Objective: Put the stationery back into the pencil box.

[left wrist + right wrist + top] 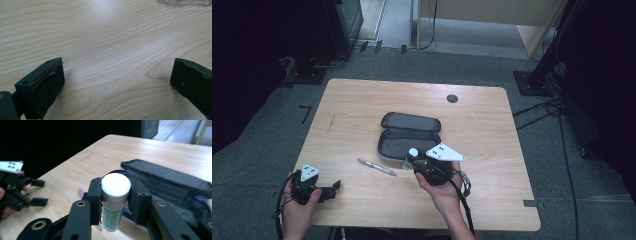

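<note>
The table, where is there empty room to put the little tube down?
The table is bare along its far edge, beyond the open pouch, and across its whole right side. The left side between the pouch and the table edge is free too. It is crowded near the front: the pen, the tube in the right gripper, and the left gripper.

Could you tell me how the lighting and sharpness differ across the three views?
High view: dim and soft, dark surroundings, the table evenly lit. Left gripper view: bright, a pale sheen on the wood, grain sharp. Right gripper view: the tube in the right gripper is fairly sharp, its white cap glaring; the case blurs.
</note>
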### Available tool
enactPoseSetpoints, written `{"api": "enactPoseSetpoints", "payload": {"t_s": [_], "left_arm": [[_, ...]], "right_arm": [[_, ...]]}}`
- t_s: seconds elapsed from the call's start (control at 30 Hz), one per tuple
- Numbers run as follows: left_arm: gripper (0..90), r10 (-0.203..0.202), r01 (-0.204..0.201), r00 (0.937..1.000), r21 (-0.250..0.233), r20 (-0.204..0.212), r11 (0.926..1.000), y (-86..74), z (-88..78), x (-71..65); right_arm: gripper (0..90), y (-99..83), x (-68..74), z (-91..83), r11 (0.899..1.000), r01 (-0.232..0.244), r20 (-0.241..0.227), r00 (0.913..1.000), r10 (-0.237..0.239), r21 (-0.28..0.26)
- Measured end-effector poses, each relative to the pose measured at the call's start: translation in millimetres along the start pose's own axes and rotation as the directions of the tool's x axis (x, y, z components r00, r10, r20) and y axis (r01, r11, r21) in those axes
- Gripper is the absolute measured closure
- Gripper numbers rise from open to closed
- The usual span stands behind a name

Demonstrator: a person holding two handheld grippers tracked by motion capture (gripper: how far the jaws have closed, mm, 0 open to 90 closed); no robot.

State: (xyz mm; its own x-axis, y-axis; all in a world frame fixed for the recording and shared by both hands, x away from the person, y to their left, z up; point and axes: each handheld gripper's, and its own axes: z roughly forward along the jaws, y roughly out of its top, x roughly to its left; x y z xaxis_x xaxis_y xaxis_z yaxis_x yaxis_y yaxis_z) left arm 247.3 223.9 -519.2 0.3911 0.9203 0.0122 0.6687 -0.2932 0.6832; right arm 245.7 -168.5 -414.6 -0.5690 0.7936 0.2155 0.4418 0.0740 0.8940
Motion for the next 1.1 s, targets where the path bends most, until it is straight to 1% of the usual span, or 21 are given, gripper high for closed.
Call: {"api": "enactPoseSetpoints", "payload": {"t_s": [0.1, 0.23, 0.3, 0.43, 0.57, 0.63, 0.8, 0.87, 1.03, 1.1], "left_arm": [[0.0, 0.000, 0.000, 1.0000, -0.001, 0.000, 1.0000, 0.0, 0.1, -0.1], [0.0, 0.001, -0.001, 1.0000, 0.001, 0.000, 1.0000, 0.0, -0.1, 0.0], [0.0, 0.000, 0.000, 1.0000, 0.001, 0.000, 1.0000, 0.0, -0.1, 0.0], [0.0, 0.000, 0.000, 1.0000, 0.000, 0.000, 1.0000, 0.0, 0.0, 0.0], [0.0, 0.000, 0.000, 1.0000, 0.000, 0.000, 1.0000, 0.0, 0.0, 0.0], [0.0, 0.000, 0.000, 1.0000, 0.000, -0.001, 1.0000, 0.0, 0.0, 0.0], [0.0, 0.000, 0.000, 1.0000, 0.000, 0.000, 1.0000, 0.0, 0.0, 0.0], [0.0, 0.001, -0.001, 1.0000, 0.000, 0.000, 1.0000, 0.0, 0.0, 0.0], [0.0, 0.000, 0.000, 1.0000, 0.000, 0.000, 1.0000, 0.0, 0.0, 0.0], [0.0, 0.000, 0.000, 1.0000, 0.000, 0.000, 1.0000, 0.0, 0.0, 0.0]], "right_arm": [[65.6, 5.8, -6.4, -1.2, 1.000, -0.002, 0.016, 0.9999, 0.002, -0.008], [65.6, 9.6, -12.9, 1.4, 1.000, -0.003, 0.040, 0.9992, 0.003, -0.010], [65.6, 10.4, -16.8, 5.4, 1.000, 0.000, 0.062, 0.9981, 0.001, -0.015], [65.6, 11.4, -22.0, 13.8, 1.000, 0.008, 0.091, 0.9958, -0.008, -0.003], [65.6, 9.3, -28.3, 24.6, 1.000, 0.025, 0.136, 0.9904, -0.027, 0.017], [65.6, 6.9, -32.7, 29.2, 0.999, 0.034, 0.164, 0.9857, -0.037, 0.026], [65.5, 0.5, -47.0, 39.1, 0.999, 0.010, 0.216, 0.9762, -0.019, 0.042], [65.6, -2.8, -52.5, 43.6, 0.999, 0.003, 0.224, 0.9744, -0.015, 0.054], [65.5, -10.0, -58.3, 50.2, 0.997, 0.009, 0.248, 0.9682, -0.029, 0.083], [65.5, -12.7, -60.5, 52.9, 0.995, 0.007, 0.246, 0.9688, -0.030, 0.095]]}}
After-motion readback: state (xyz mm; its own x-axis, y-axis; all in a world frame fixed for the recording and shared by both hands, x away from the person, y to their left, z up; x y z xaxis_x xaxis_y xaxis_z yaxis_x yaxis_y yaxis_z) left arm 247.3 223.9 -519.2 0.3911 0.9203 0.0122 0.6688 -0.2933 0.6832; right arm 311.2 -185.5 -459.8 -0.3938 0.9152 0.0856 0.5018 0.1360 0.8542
